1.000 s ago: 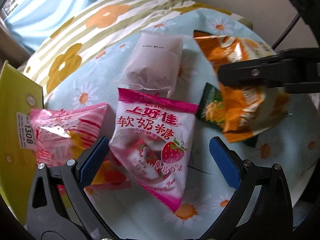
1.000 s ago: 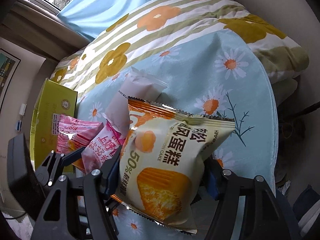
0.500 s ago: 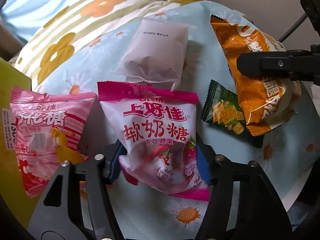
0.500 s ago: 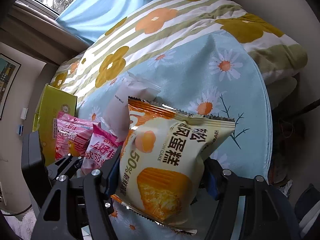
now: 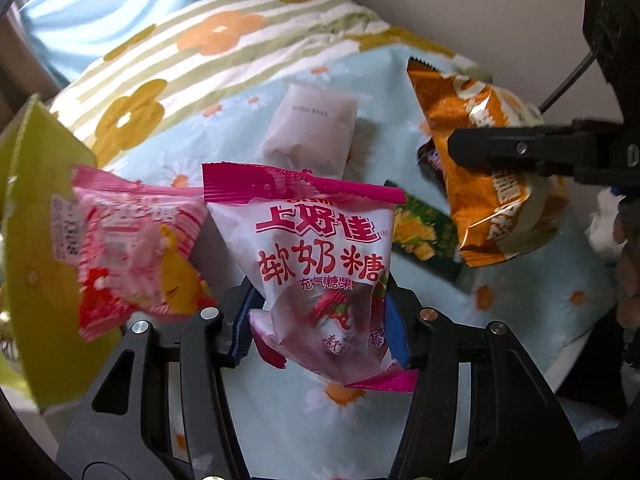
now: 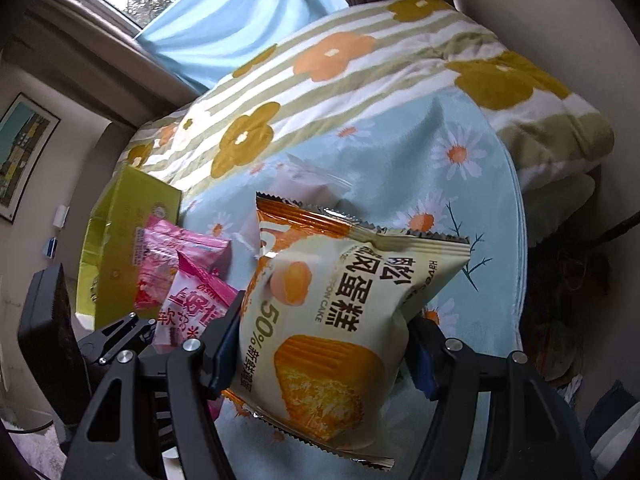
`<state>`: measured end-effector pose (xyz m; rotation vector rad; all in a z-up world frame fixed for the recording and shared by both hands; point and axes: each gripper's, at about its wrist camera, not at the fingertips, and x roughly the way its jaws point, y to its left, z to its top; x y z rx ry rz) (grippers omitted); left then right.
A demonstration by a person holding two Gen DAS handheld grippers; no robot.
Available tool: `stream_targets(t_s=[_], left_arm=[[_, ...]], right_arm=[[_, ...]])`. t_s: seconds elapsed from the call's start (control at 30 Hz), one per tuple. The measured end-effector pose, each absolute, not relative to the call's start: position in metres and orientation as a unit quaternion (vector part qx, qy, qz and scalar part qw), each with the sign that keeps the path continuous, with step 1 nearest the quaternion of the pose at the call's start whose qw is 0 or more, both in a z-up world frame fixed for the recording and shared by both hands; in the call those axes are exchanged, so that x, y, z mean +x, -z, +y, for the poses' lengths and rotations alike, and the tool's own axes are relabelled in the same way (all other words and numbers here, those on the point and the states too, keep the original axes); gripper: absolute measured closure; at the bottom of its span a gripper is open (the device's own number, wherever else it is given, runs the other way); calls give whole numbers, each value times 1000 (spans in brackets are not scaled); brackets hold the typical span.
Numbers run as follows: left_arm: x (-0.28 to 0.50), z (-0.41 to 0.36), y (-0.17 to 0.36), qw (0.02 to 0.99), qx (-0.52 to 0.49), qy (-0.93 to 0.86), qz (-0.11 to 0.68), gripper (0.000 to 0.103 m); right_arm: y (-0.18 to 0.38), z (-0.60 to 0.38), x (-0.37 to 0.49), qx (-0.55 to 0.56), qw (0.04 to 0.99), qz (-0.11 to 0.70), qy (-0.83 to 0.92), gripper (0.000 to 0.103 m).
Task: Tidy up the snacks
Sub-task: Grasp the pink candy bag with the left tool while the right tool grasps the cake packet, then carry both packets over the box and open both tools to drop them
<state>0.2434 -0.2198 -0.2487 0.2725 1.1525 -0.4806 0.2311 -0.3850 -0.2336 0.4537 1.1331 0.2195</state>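
Left claw: jaws have just been closing and now pinch the lower part of the strawberry candy bag. Blue pads press both sides of it. The bag stands upright in the grip, magenta seal on top, clear of the daisy-print cloth below it.

Right claw: clamped on the chiffon cake pack, cream and orange, pads against both sides. The pack is tilted, its serrated top edge pointing away from the camera, and it is held above the cloth. In the left wrist view the same pack hangs from the black finger near the right edge of the tabletop.

Loose snacks:
- pink striped candy bag, just beside the strawberry bag, toward the left edge and right by the yellow-green box. Cannot tell if it touches the box.
- pale pink wrapped pack, flat on the cloth, toward the far edge behind the strawberry bag.
- green cracker pack, flat on the cloth, between the strawberry bag and the cake pack.

Yellow-green box sits at the left edge of the tabletop. A striped blanket with orange and mustard flowers lies past the far edge.
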Motion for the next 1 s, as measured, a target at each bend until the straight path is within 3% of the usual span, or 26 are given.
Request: stream_targets(t_s=[0.57,1.0], left_arm=[[223,-116,120,884,5,132,448,54],[252,18,88,901,-25,100,421,54]], right_arm=[[129,-321,234,138,851,461,-210,38],[97,-220,263,127,854,441,-246,38]])
